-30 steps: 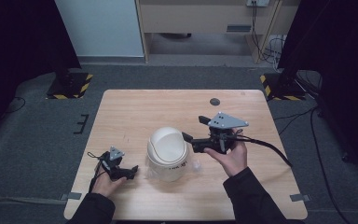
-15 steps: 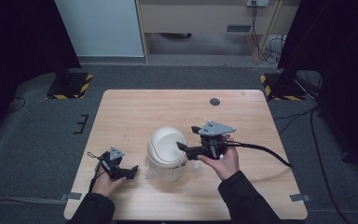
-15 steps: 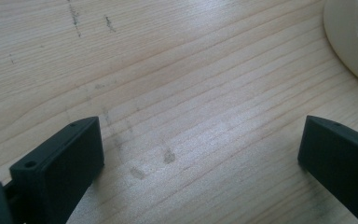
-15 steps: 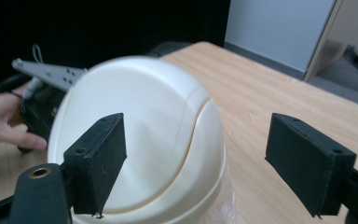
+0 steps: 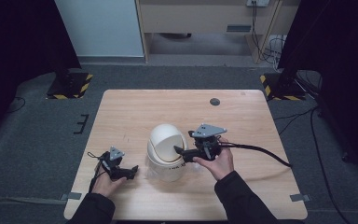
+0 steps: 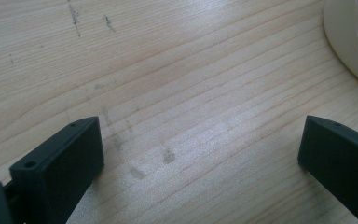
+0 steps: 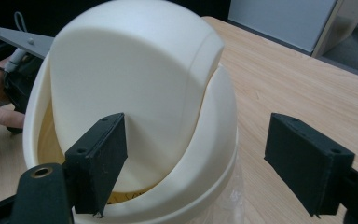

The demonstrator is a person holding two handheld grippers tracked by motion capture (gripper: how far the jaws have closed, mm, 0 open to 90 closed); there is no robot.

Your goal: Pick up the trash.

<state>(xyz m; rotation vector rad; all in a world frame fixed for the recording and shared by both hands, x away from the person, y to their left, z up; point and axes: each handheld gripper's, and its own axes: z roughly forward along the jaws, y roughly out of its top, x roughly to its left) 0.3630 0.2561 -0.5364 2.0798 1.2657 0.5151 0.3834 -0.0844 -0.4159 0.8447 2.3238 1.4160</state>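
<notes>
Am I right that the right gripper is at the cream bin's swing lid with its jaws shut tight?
Not quite: the right gripper is at the cream bin's swing lid, but its jaws stand wide open, as the right gripper view shows.

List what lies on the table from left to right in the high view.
left gripper → cream swing-lid bin → right gripper reaching the bin's right side, held in the person's right hand → its cable trailing right across the wooden table.

bin [image 5: 168, 149]: cream plastic, smooth, matt | table [image 5: 135, 116]: pale wood, grained, scuffed | clear liner [image 7: 223, 205]: glossy film
</notes>
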